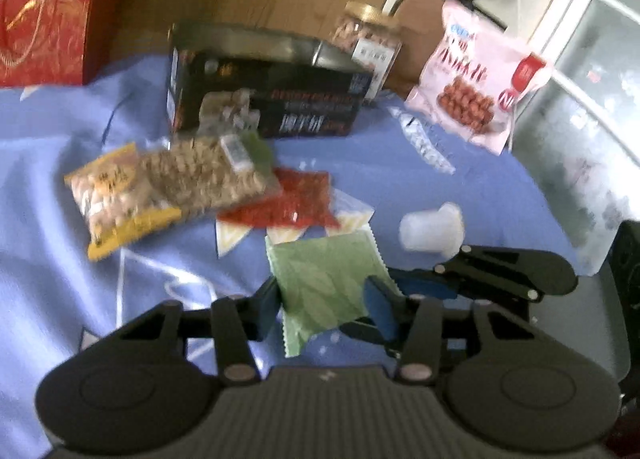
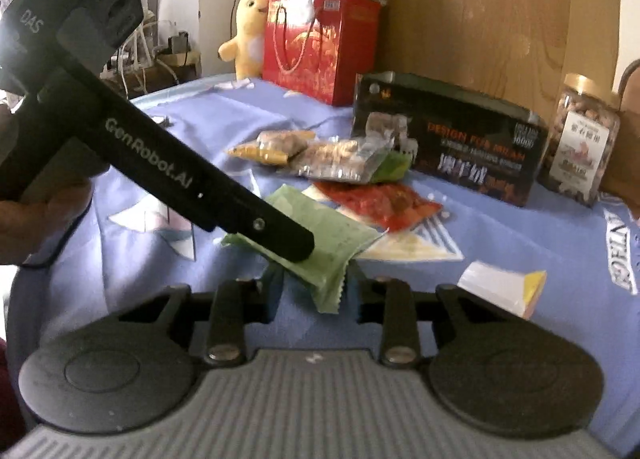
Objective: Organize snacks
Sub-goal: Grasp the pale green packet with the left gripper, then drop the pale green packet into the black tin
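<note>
1. Two tools share one green packet point(image 1: 326, 287): the left tool point(image 1: 328, 307) has it between its fingers, and the right tool point(image 2: 314, 293) pinches its serrated end, so the packet hangs clear of the blue-covered tabletop point(image 1: 60, 139).
2. Judged from that shared grip, this looks like a hand-over or a steadying hold.
3. Relative to the black box point(image 1: 264, 91), the packet is in front, nearer than the red pouch point(image 1: 288, 199).
4. Both tools tilt downward; the left one's handle crosses the right view.

My left gripper point(image 1: 326, 305) has black linkage arms, blue pads and a ribbed grey body; its handle reads "GenRobot.AI" in white. My right gripper point(image 2: 316, 291) matches it.
</note>
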`<move>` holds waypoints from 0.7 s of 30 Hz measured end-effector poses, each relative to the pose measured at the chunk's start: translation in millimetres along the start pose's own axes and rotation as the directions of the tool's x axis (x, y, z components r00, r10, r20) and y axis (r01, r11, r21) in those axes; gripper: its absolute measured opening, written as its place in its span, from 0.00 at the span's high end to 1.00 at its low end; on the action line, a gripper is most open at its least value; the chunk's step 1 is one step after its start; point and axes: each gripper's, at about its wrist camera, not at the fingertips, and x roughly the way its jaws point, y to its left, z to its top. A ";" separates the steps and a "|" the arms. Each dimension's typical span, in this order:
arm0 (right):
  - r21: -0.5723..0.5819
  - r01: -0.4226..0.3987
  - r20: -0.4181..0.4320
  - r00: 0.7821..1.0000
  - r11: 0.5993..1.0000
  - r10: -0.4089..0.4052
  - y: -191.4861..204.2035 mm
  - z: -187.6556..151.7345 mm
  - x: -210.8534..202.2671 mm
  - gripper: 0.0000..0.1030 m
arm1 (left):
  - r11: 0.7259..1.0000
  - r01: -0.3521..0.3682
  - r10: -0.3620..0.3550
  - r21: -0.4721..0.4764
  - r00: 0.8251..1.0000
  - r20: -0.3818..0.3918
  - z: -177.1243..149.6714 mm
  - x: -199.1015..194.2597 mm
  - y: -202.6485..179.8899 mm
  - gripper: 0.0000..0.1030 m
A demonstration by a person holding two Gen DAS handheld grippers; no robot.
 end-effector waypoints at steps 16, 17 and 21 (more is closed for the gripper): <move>0.053 0.111 0.131 0.984 0.992 -0.117 -89.9 115.9 60.6 0.65 | 0.999 -0.029 0.037 -0.041 0.978 0.207 148.7 31.7 24.8 0.54; 0.060 0.112 0.116 0.986 0.992 -0.118 -95.2 118.7 70.5 0.65 | 0.998 -0.040 0.049 -0.047 0.979 0.200 154.6 39.9 28.9 0.55; 0.103 0.098 0.067 0.992 0.990 -0.105 -111.1 122.3 99.0 0.65 | 0.995 -0.077 0.088 -0.065 0.979 0.183 166.1 66.4 43.2 0.54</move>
